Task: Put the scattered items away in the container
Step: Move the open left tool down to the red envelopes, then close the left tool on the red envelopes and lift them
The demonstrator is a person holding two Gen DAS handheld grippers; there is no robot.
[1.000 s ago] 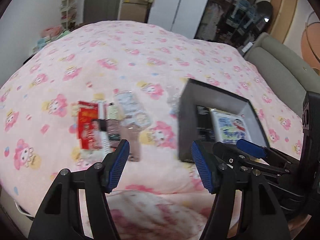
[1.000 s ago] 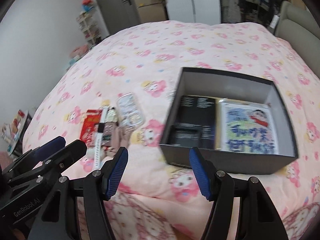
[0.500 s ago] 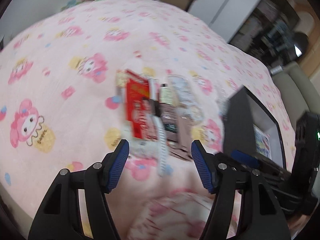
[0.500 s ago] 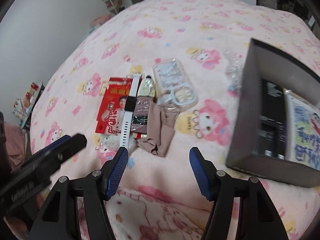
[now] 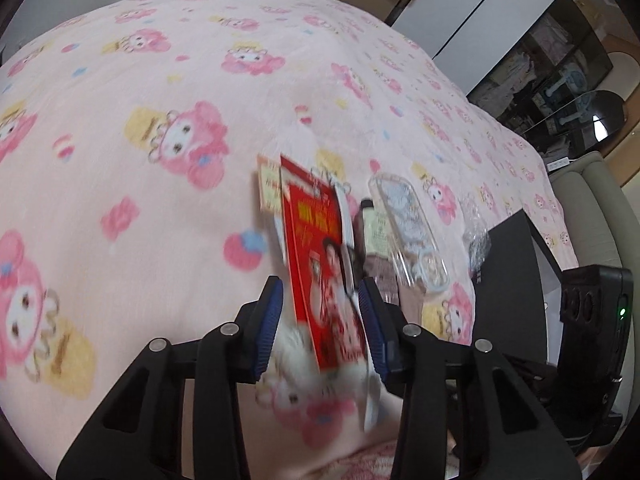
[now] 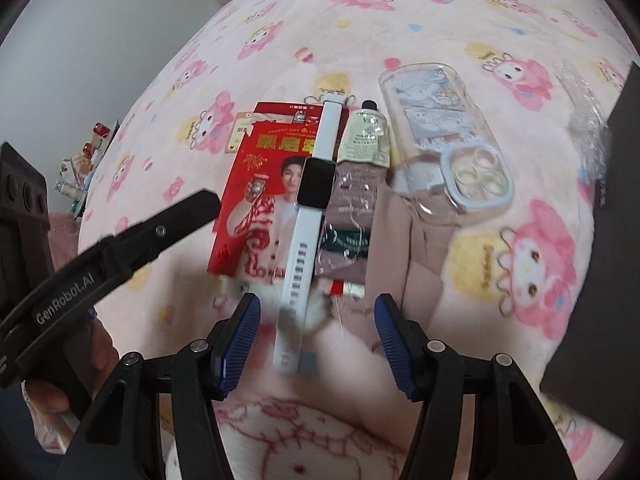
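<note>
On the pink cartoon-print blanket (image 6: 400, 20) your scattered items lie in one tight cluster, and the dark container (image 6: 616, 128) sits at the right edge of both views, just beyond a crumpled clear plastic wrap (image 6: 588, 132). Largest of the cluster is the red packet (image 6: 256, 192) on the left, then the clear phone case (image 6: 444, 140) on the right, the beige cloth (image 6: 400, 248) under the case's near end, the white smartwatch (image 6: 308, 208) lying over the packet's right edge, and the small cream tube (image 6: 364, 136) between watch and case.

Your left gripper (image 5: 320, 312) straddles the packet's near end; its jaws are closing, pads not yet pressing it. Your right gripper (image 6: 316, 336) has the watch strap's near end between its jaws, which are also closing, no contact visible. The left gripper's finger crosses the right view just left of the packet.

Only the right view shows the watch and cloth sharply; the left view blurs them.

A second ago both cameras looked from higher up into the container, where a black box and a cartoon-printed item lay; now both have dropped close over the cluster.
</note>
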